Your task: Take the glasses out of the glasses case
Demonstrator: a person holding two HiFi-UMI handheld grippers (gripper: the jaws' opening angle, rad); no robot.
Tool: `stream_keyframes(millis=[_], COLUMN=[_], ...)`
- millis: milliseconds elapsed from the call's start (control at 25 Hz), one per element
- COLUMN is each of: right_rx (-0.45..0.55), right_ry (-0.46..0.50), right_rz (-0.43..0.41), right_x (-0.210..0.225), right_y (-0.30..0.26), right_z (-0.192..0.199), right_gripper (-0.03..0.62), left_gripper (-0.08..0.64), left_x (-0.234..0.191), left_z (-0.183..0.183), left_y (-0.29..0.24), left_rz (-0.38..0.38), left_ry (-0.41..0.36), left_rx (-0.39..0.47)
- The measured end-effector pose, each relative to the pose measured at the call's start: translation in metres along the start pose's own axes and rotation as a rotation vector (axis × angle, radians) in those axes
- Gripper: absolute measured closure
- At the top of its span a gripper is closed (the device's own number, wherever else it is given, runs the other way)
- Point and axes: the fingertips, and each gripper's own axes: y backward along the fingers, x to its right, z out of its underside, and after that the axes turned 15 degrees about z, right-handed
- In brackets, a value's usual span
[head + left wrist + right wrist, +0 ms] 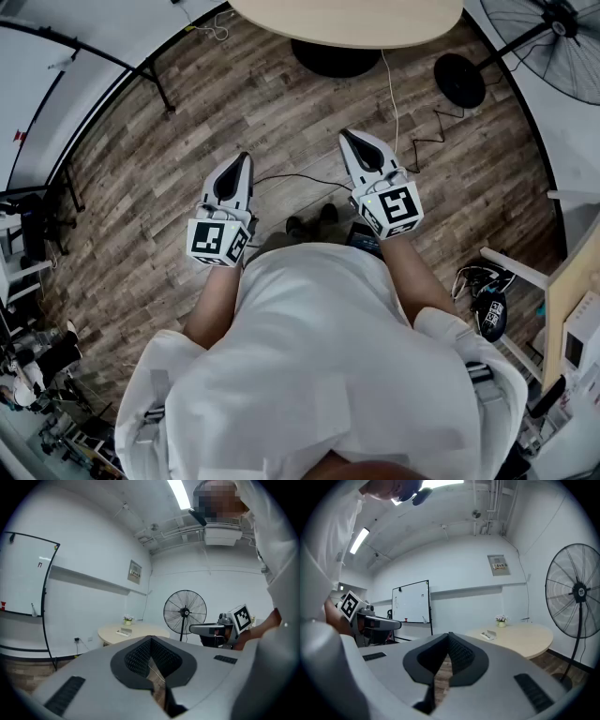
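Observation:
Both grippers are held out level above the wood floor, far from the round beige table [347, 23]. In the head view my left gripper [246, 159] and my right gripper [348, 137] point towards the table, both shut and empty. In the left gripper view my left gripper [151, 639] has its pads meeting at the tips, and so does my right gripper [449, 634] in its own view. On the table lies a small pale flat case [123, 632] [489, 635] beside a little flower pot [127, 619] [501, 618]. No glasses are visible.
A standing fan [553, 47] [576, 592] with a round black base [459, 80] stands right of the table. The table's dark pedestal [336, 58] and a white cable [394, 103] are on the floor ahead. A whiteboard [411, 601] stands to the left.

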Motion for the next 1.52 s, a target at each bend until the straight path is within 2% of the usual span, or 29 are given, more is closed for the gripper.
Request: stream_keyframes(millis=[160, 320, 600, 760, 840, 1120, 1320, 1520], right_rx=[-0.025, -0.032, -0.061, 0.001, 0.014, 0.013, 0.007, -0.005], right_ry=[-0.022, -0.025, -0.037, 0.009, 0.031, -0.004, -0.024, 0.015], right_rz=[-0.023, 0.003, 0.049, 0.085, 0.074, -0.008, -0.036, -0.051], right_x=[-0.005, -0.005, 0.007, 0.019, 0.022, 0.029, 0.038, 0.035], right_y=[0.018, 0.032, 0.037, 0.038, 0.036, 0.03, 0.021, 0.007], right_z=[-0.003, -0.006, -0.002, -0.01, -0.013, -0.016, -0.014, -0.011], right_gripper=[0.571, 0.572, 0.571, 0.566, 0.565, 0.568, 0.568, 0.568], left_gripper=[0.548, 0.548, 0.548, 0.548, 0.548, 0.548, 0.548, 0.548], left_x=[0.008, 0.007, 0.009, 0.012, 0.014, 0.023, 0.027, 0.012], left_z=[-0.011, -0.012, 0.011, 0.016, 0.016, 0.014, 0.016, 0.024], left_y=[0.016, 0.026, 0.033, 0.025, 0.019, 0.002, -0.005, -0.001], left_rz=[-0.057, -0.061, -0.052, -0.05, -0.044, -0.032, -0.008, -0.066], left_ry=[-0.005, 0.02, 0.066, 0.068, 0.061, 0.05, 0.086, 0.1], left_rx=[0.058, 0.076, 0.037, 0.018, 0.01, -0.017, -0.008, -0.028])
